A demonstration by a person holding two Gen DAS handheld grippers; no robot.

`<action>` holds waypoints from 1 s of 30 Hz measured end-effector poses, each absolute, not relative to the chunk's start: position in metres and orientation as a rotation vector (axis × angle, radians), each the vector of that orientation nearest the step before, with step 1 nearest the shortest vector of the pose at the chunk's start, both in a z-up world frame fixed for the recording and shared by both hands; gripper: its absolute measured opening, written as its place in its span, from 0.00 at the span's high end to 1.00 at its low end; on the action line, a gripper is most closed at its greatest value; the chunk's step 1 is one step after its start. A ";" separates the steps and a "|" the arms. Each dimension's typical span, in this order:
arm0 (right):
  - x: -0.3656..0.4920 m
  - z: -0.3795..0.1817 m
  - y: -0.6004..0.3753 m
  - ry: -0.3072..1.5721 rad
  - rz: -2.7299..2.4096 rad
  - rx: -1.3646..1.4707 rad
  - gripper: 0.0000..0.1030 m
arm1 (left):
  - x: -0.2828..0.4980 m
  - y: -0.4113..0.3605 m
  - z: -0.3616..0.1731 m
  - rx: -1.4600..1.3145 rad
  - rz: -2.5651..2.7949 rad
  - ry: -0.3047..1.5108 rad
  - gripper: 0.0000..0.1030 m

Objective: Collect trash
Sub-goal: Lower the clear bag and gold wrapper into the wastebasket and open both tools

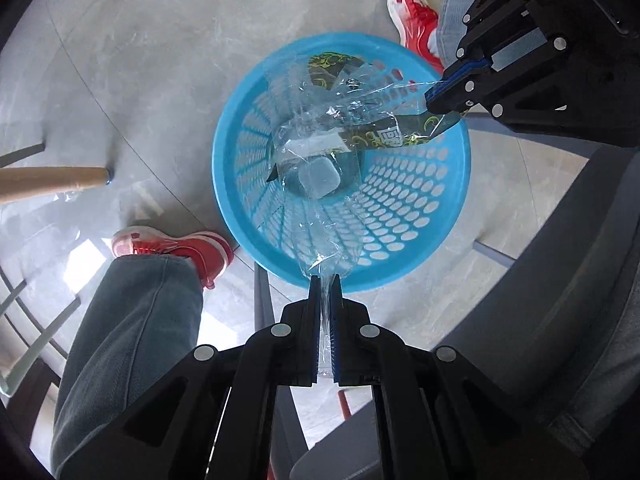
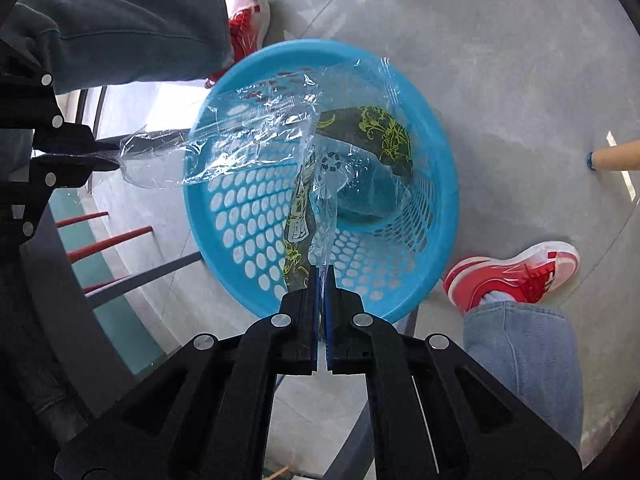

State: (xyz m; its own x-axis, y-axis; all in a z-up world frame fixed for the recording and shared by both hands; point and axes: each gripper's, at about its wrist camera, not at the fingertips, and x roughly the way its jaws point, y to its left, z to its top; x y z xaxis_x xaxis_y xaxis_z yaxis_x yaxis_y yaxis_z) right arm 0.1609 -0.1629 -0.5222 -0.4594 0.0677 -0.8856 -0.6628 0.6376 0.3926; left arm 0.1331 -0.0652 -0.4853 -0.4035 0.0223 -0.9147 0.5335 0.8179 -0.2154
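Observation:
A clear plastic wrapper (image 1: 320, 120) with a dark, yellow-green printed part hangs stretched over a blue perforated basket (image 1: 224, 128) on the floor. My left gripper (image 1: 326, 278) is shut on the clear end of it, near the basket's rim. My right gripper (image 1: 430, 98) is shut on the printed end at the opposite rim. In the right wrist view the right gripper (image 2: 322, 268) pinches the wrapper (image 2: 256, 136) above the basket (image 2: 436, 152), and the left gripper (image 2: 118, 156) holds the clear end at the left. A pale squarish item (image 1: 320, 180) lies in the basket's bottom.
A person's jeans leg (image 1: 132, 332) and red shoes (image 1: 180, 248) (image 1: 414, 16) stand close on both sides of the basket. Wooden chair legs (image 1: 52, 182) (image 2: 616, 156) rest on the grey floor. A dark chair or table edge (image 1: 560, 300) and metal rails lie nearby.

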 end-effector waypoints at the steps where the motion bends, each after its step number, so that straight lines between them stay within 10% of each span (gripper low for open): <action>1: 0.159 -0.531 -0.163 1.887 0.924 -0.479 0.98 | 0.133 -0.067 -0.494 0.425 -0.595 1.941 0.97; 18: 0.156 -0.613 -0.167 2.082 0.828 -0.456 0.97 | 0.139 -0.062 -0.587 0.400 -0.539 2.181 0.95; 24: 0.163 -0.614 -0.168 2.073 0.803 -0.430 0.94 | 0.143 -0.065 -0.588 0.394 -0.531 2.157 0.75; 30: 0.167 -0.607 -0.169 2.056 0.776 -0.420 0.67 | 0.150 -0.059 -0.582 0.362 -0.484 2.129 0.73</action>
State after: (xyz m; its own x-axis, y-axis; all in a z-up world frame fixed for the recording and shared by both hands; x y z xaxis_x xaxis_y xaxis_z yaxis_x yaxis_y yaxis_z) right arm 0.1665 -0.1688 -0.6067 -0.5615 -0.0065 -0.8274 -0.5514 0.7485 0.3683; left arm 0.1505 -0.0585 -0.5820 -0.5561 0.0764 -0.8276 0.4267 0.8807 -0.2054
